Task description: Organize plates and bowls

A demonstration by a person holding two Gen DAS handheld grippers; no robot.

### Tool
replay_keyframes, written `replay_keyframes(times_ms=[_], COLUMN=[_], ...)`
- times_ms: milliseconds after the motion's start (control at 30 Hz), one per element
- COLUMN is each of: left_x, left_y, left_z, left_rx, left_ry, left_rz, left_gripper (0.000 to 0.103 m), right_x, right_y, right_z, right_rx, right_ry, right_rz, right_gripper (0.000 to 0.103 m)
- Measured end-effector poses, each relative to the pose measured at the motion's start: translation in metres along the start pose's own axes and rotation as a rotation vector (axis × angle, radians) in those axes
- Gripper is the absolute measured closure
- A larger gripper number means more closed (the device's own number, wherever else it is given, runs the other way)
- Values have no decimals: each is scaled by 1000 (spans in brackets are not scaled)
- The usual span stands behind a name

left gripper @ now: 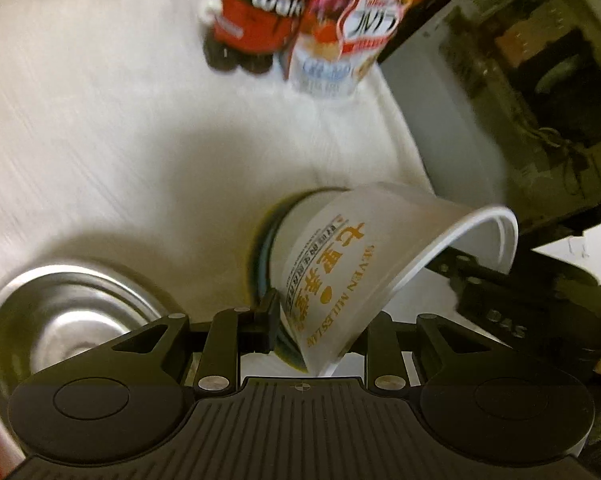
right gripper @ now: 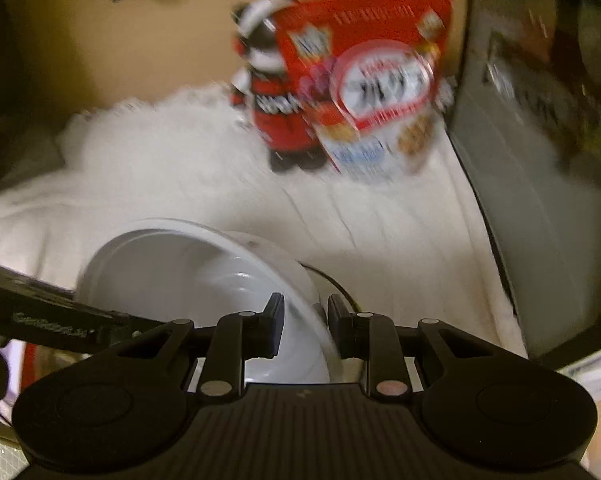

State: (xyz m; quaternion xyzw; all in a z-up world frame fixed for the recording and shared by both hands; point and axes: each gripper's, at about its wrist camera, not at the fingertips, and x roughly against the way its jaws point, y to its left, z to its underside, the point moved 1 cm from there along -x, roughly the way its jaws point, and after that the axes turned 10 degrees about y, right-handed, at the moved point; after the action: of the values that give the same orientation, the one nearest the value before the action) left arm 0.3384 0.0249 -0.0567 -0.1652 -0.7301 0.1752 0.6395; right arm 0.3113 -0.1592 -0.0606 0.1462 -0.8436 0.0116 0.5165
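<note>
A white plastic bowl (left gripper: 364, 264) with orange printed lettering is pinched at its rim by the left gripper (left gripper: 312, 320), one finger seen on the outer wall, the other hidden behind the bowl. The same bowl (right gripper: 204, 292) is clamped at its opposite rim by the right gripper (right gripper: 304, 320), jaws pressed nearly together on the thin wall. The bowl is held tilted on its side, above a white cloth (left gripper: 100, 120), not resting on it as far as can be told. A steel bowl (left gripper: 72, 320) is seen on the cloth, lower left in the left wrist view. A red cereal box (right gripper: 372, 88) and dark bottles (right gripper: 272, 92) stand at the far end, blurred. A dark cabinet (left gripper: 520, 80) is beside the cloth.

The plastic bowl is judged light, thin-walled and slightly flexible; its smooth wall is likely slippery, so the rolled rim is the best hold. Too hard a squeeze could buckle the wall. The steel bowl is judged stiffer, heavier, also best taken at the rim
</note>
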Motion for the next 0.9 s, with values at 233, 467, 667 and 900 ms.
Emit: replay_keyframes(times_ms=[233, 467, 667, 900], left_x=[7, 20, -2, -2], left_y=[-9, -7, -18, -7], left_z=[0, 4, 3, -1], left_rx=[-27, -7, -110, -62], left_ry=[-91, -126, 35, -3], left_rz=[-44, -4, -73, -122], left_gripper=[71, 70, 76, 76], right_x=[-15, -10, -8, -22], right_y=[-27, -30, -18, -14], right_z=[2, 0, -2, 5], right_rx=[-42, -76, -52, -34], right_ry=[-18, -60, -58, 16], right_rz=[14, 21, 65, 140], right_gripper=[67, 52, 51, 48])
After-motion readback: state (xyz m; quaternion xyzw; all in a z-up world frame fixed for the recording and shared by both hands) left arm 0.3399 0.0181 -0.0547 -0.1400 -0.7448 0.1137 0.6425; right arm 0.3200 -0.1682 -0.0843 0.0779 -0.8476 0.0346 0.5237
